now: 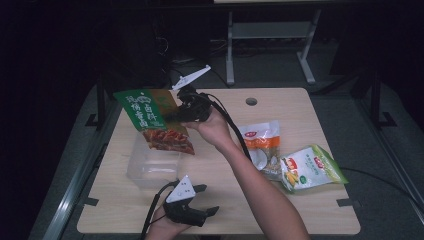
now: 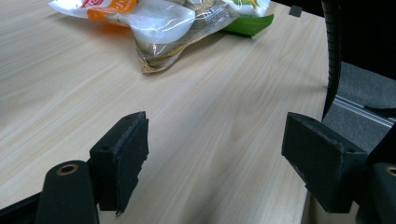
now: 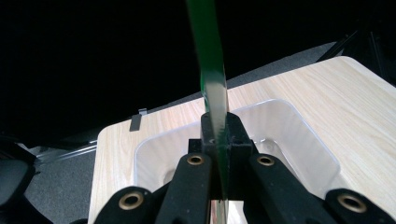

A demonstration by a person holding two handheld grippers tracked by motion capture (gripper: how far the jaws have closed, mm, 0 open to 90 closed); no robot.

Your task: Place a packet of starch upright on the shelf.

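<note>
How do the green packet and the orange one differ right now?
The green packet hangs in the air, clamped at its edge by the right gripper above the clear bin; the orange packet lies flat on the table, untouched. The green packet shows pale lettering over a reddish picture; the orange packet is partly see-through. Both are sealed food pouches.

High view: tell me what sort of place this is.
Probably a lab or workshop set up for recording, not a home: a light wooden table on grey carpet, a dark room behind, a white metal desk frame, and a cabled black claw in a hand.
</note>
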